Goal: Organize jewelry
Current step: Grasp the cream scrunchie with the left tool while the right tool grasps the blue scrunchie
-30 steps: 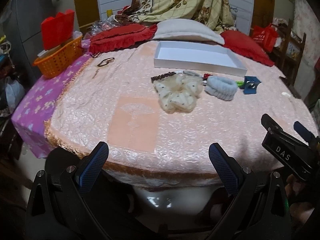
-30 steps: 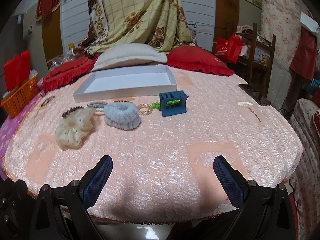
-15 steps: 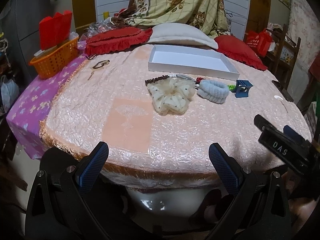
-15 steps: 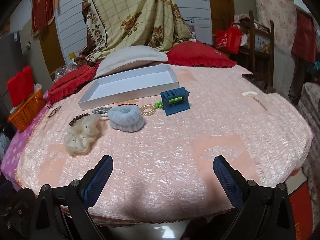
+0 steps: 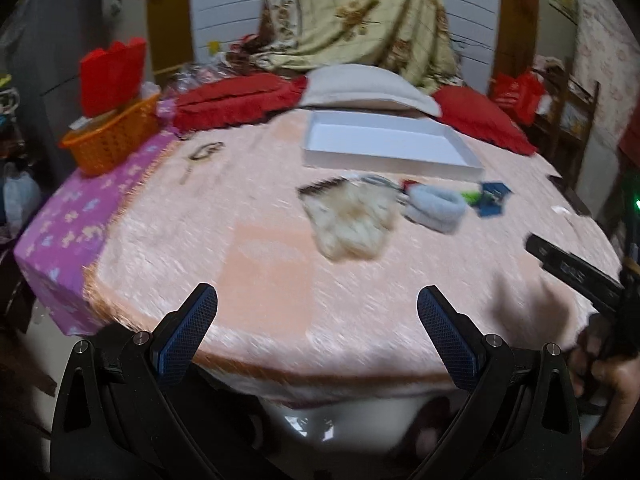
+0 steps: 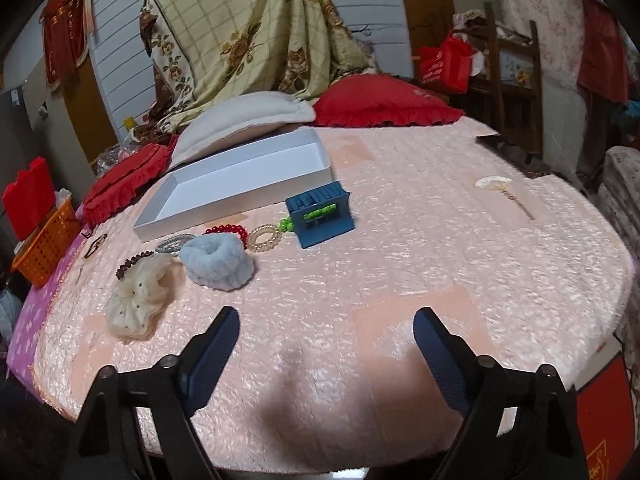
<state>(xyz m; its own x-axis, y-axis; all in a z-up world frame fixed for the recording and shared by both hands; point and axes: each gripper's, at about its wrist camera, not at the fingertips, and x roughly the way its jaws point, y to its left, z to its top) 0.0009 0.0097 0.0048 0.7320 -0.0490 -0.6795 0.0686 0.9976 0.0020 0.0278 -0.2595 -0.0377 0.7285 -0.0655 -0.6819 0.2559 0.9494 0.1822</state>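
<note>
On the pink bedspread lie a cream scrunchie [image 6: 136, 304] [image 5: 348, 220], a pale blue scrunchie [image 6: 218, 260] [image 5: 438, 208], red beads [image 6: 226, 230], a clear coil band [image 6: 263, 237], a silver band [image 6: 172, 243], a dark beaded band [image 6: 130, 264] and a blue holder [image 6: 322, 218] [image 5: 494, 200]. Behind them sits an empty white tray [image 6: 240, 196] [image 5: 384, 164]. My right gripper [image 6: 326, 332] hovers over the near edge, its jaws closing with nothing between them. My left gripper [image 5: 316, 308] stands open and empty over the bed's front edge.
An orange basket [image 5: 112, 140] with a red box stands at the left edge on purple cloth. A bracelet and key [image 5: 204, 152] lie far left. A shell hairpin [image 6: 496, 184] lies at the right. Red and white pillows [image 6: 372, 100] line the back. A wooden chair [image 6: 512, 80] stands at the right.
The right gripper's jaws have come closer together and its view has shifted forward and rolled slightly. The left view has tilted a little and is now blurred.
</note>
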